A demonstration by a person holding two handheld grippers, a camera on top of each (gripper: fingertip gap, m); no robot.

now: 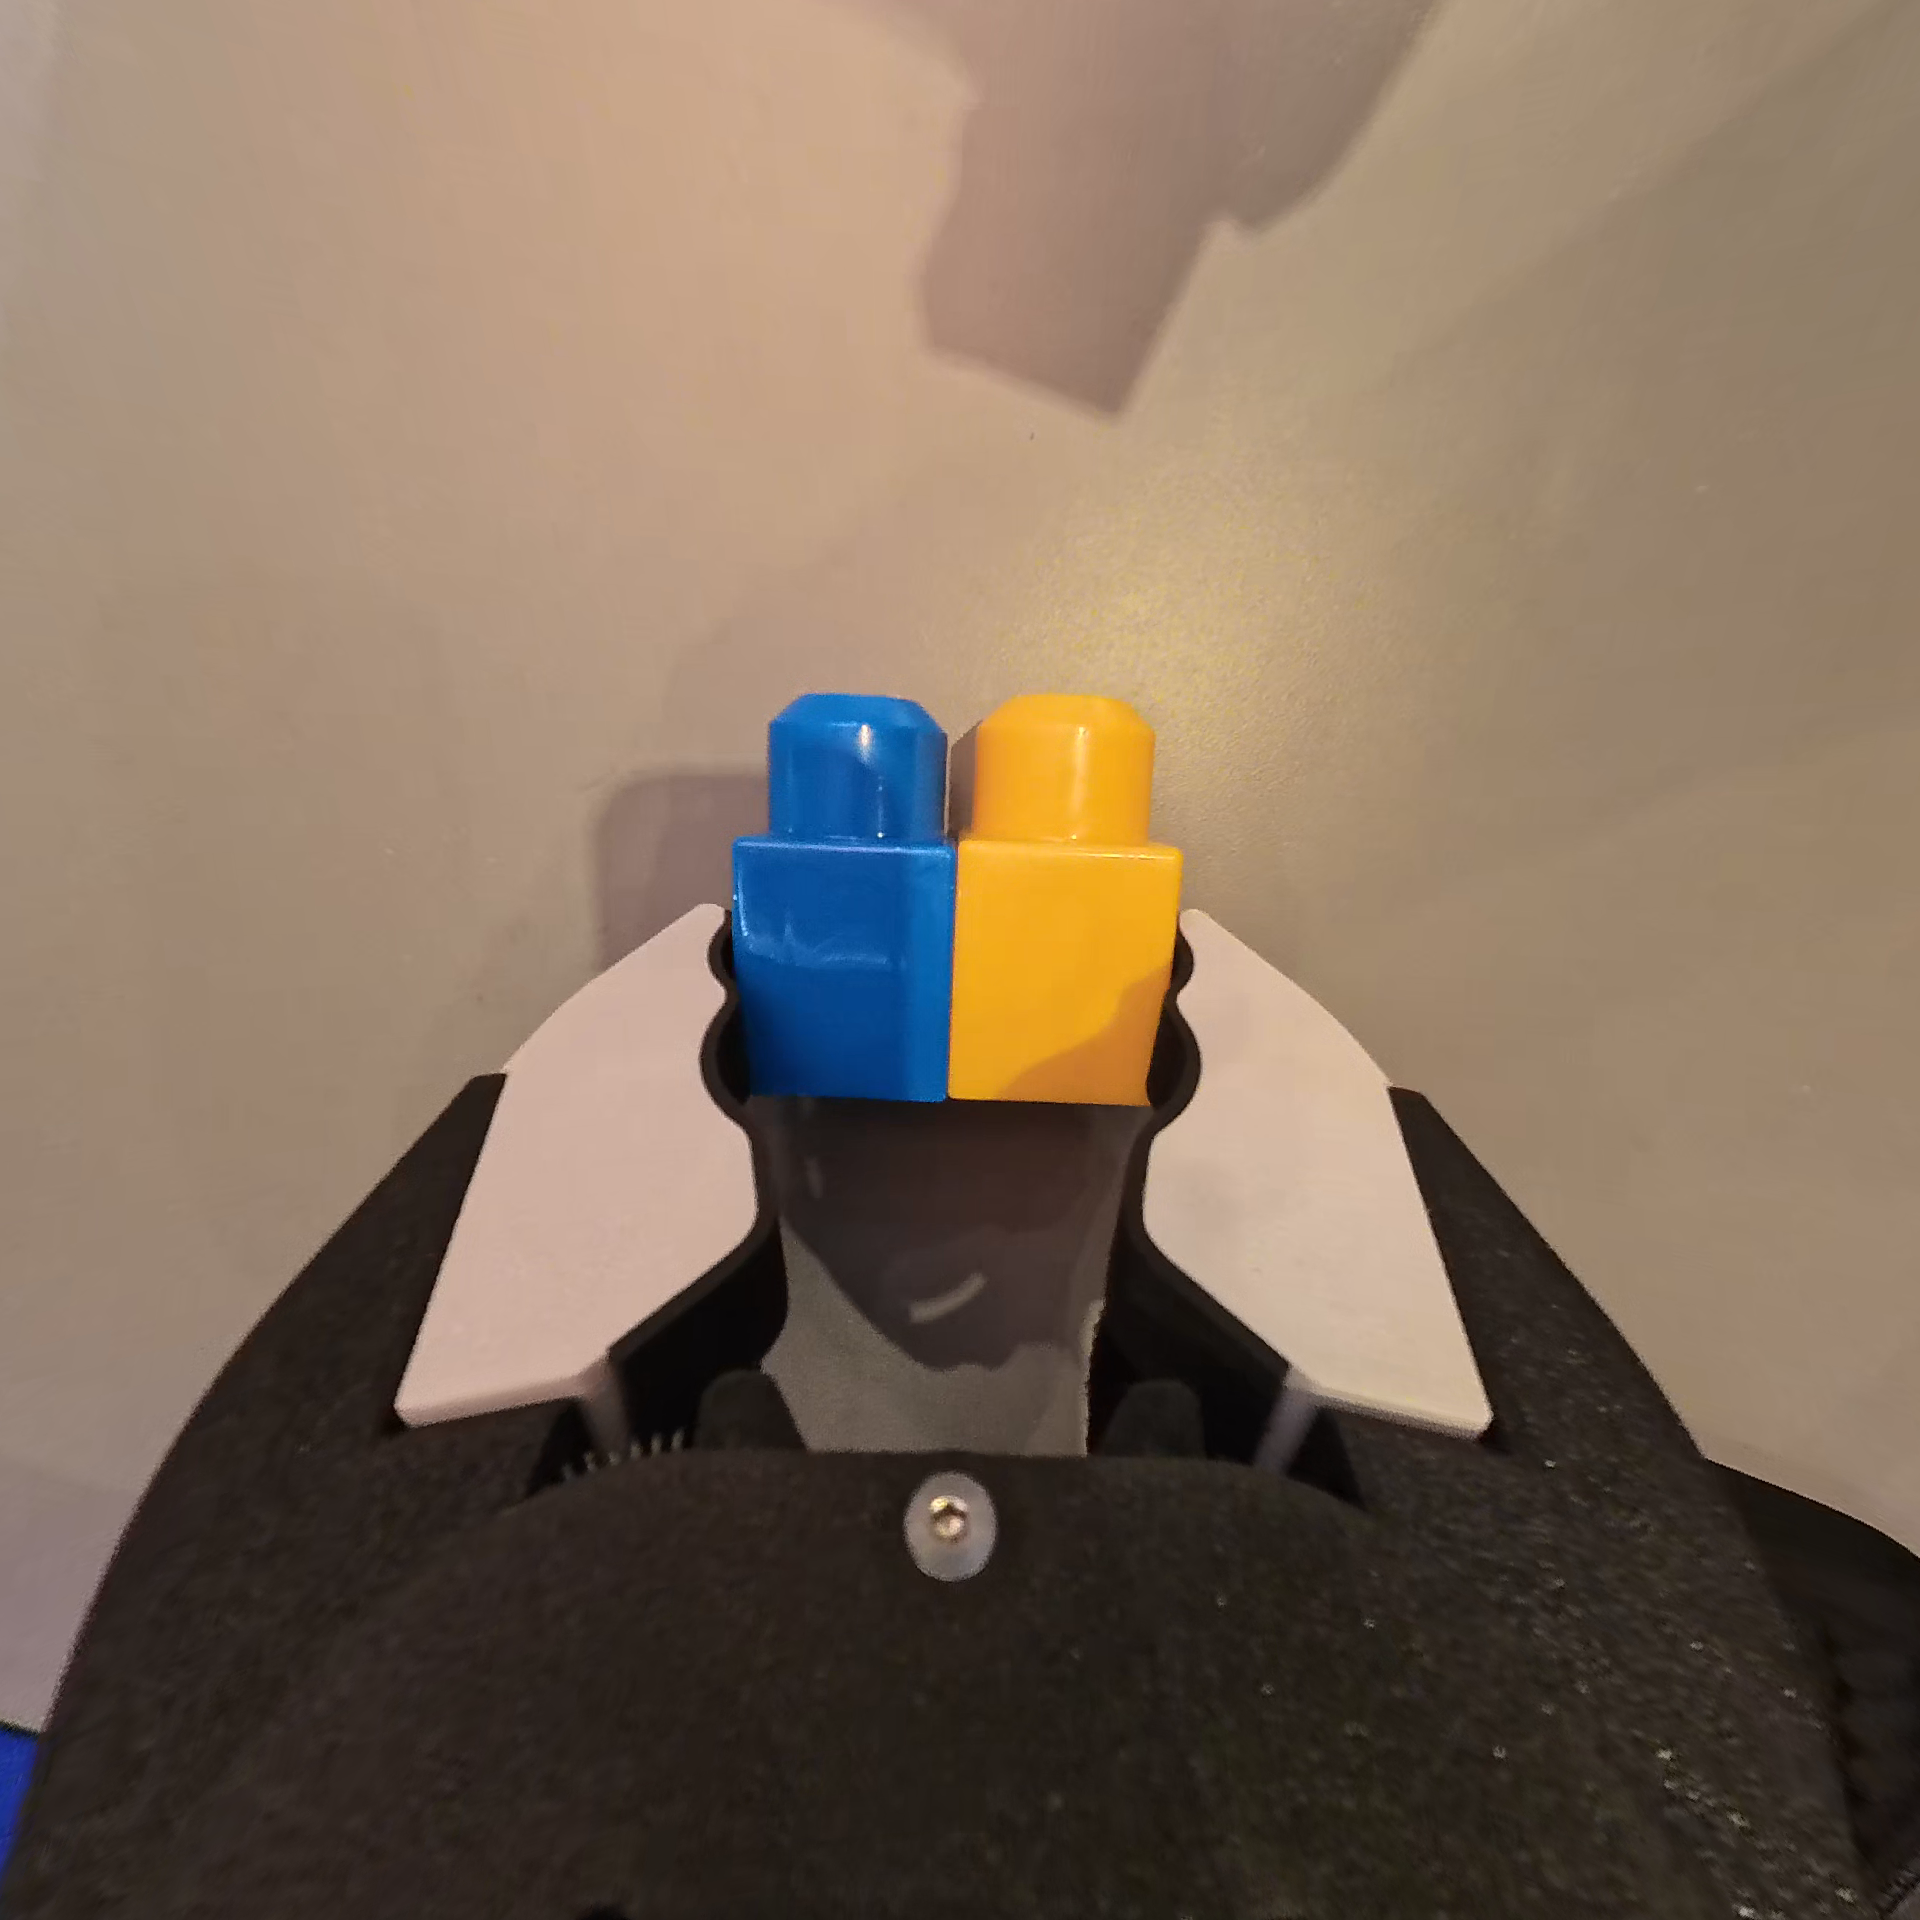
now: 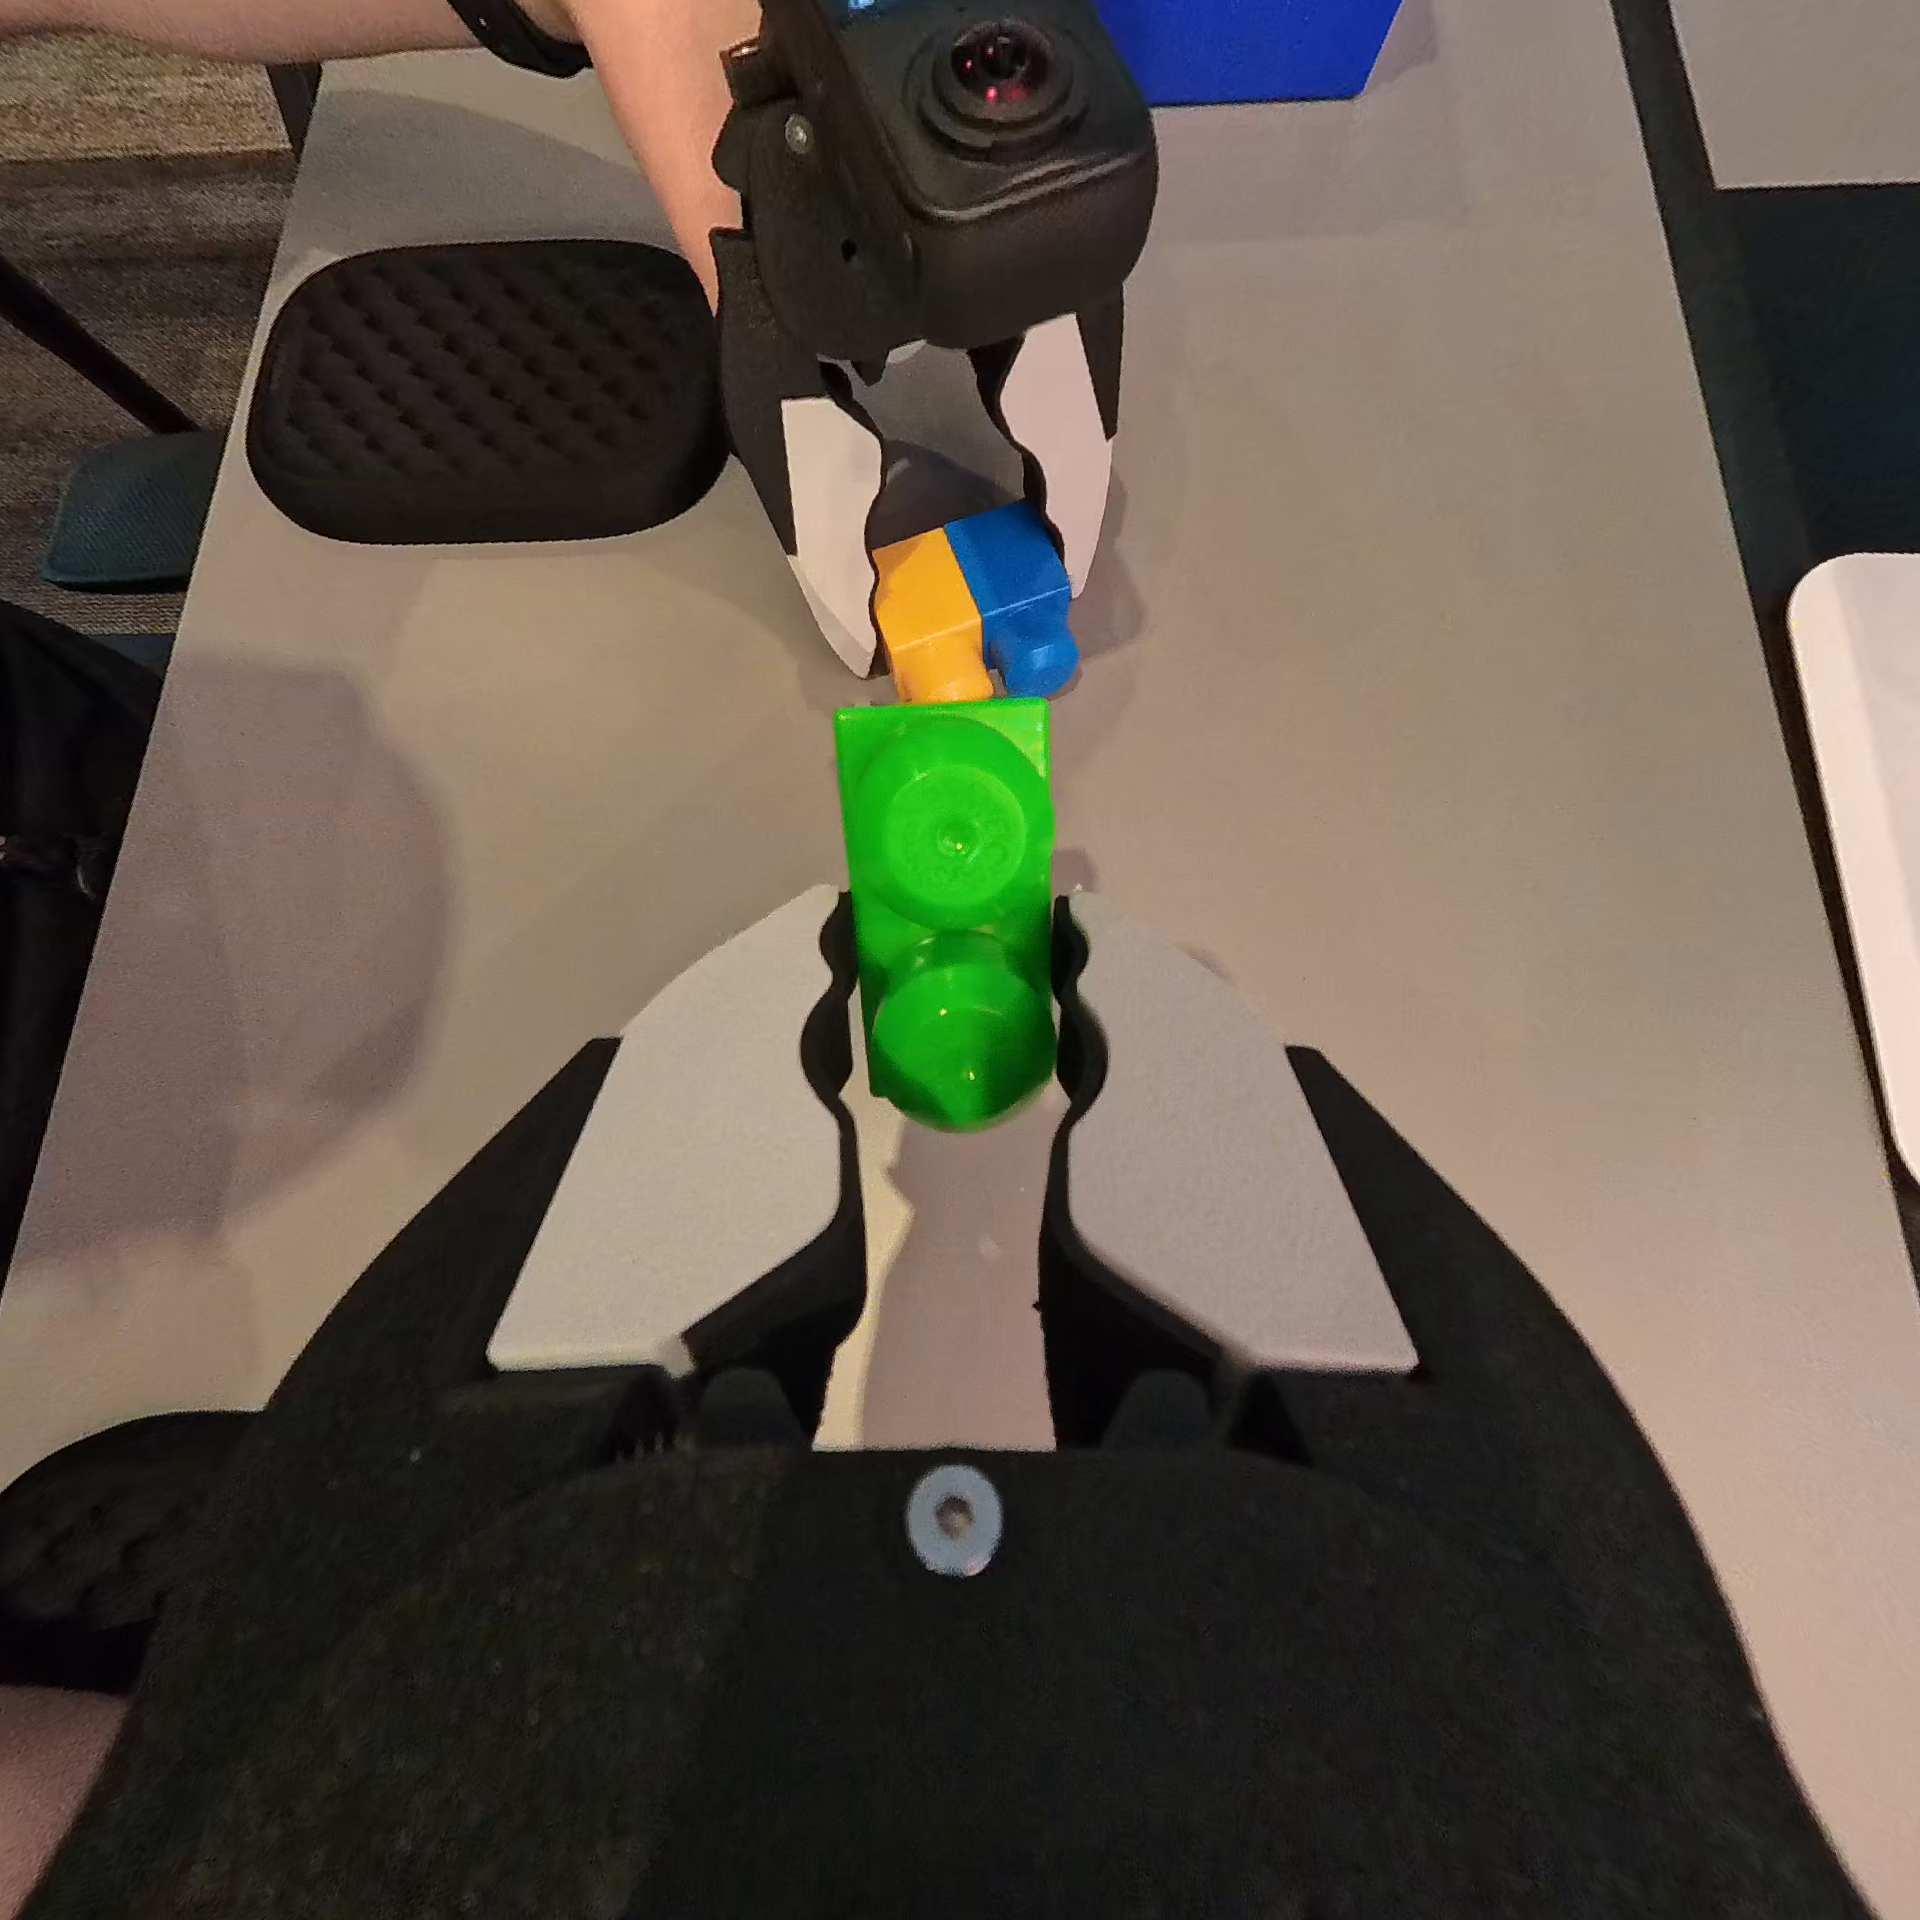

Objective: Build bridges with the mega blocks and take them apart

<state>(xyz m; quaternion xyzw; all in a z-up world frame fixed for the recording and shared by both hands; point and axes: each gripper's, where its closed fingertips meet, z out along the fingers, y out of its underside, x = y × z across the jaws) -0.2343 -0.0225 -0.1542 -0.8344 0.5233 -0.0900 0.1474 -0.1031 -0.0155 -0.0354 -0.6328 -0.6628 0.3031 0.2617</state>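
Mega blocks in hand: a long two-stud green plastic block [image 2: 951, 883], clamped by its near end in the right gripper [image 2: 951, 1023], held above the grey table [image 2: 1351, 727]. Beyond it, the left gripper [image 1: 956, 997] pinches a small blue block [image 1: 844, 966] and yellow block [image 1: 1060, 966] side by side, studs near the green block's far edge. Judged step: joining or separating span and pillars; which cannot be told. Next move calls for square stud alignment.
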